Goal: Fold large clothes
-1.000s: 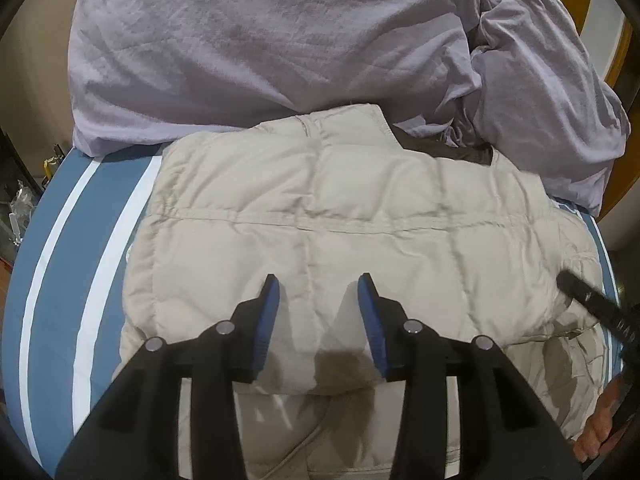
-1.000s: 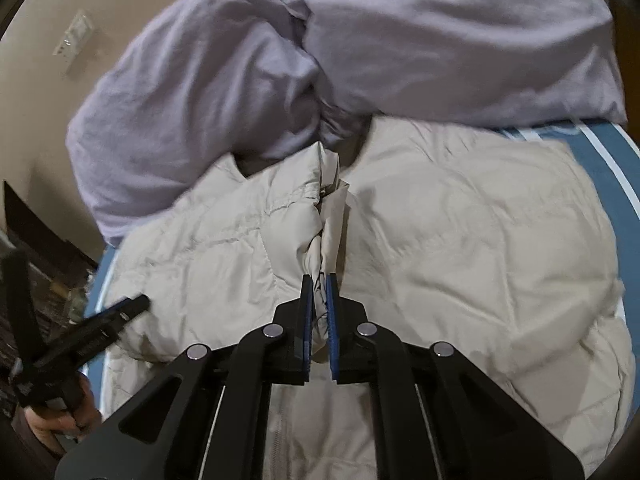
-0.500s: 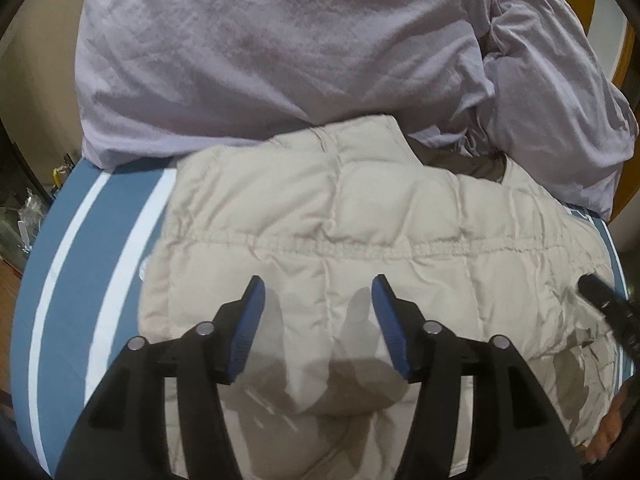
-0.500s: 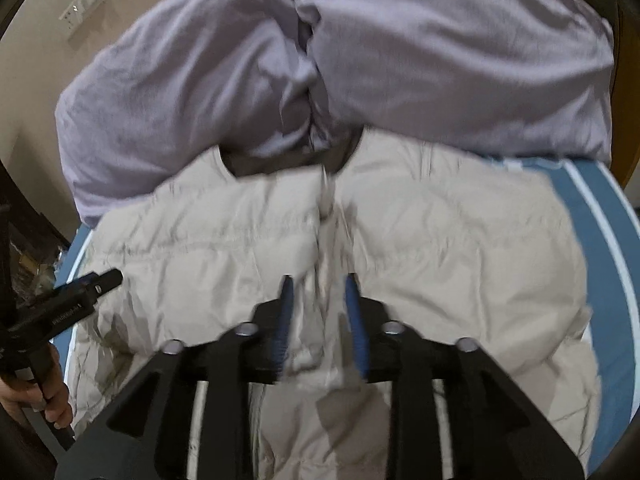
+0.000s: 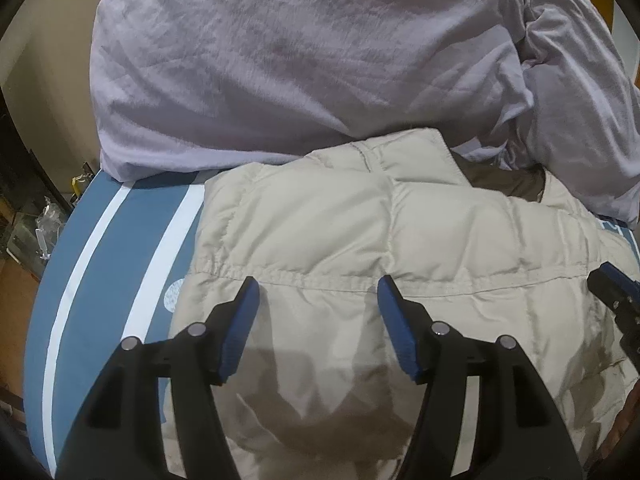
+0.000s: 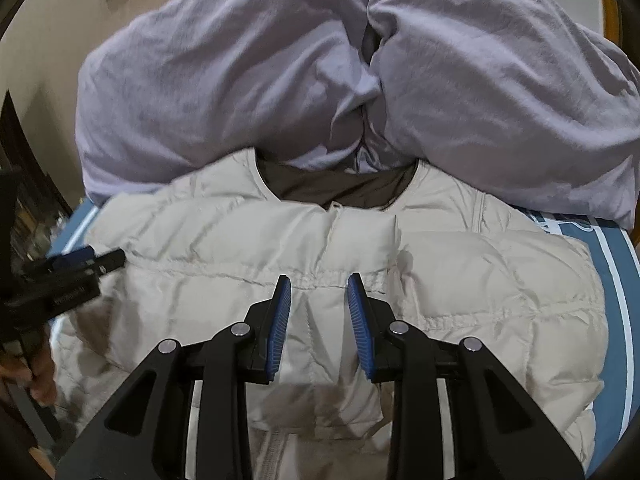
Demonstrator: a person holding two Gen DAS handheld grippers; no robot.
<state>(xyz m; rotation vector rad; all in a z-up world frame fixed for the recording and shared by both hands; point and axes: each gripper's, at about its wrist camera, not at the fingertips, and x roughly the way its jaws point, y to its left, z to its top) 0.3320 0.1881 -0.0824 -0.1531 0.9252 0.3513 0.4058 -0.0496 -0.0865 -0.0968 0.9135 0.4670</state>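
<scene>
Left gripper opening, right gripper parted, both empty; jacket hem cut off.

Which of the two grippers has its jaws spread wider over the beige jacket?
The left gripper: its jaws are opening, with a broad gap above the beige jacket. The right gripper shows a narrower gap. Neither pinches fabric.

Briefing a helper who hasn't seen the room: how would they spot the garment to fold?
Find the blue bed sheet with white stripes. Below the heaped lilac duvet lies a beige quilted jacket, the only puffy, stitched item there.
</scene>
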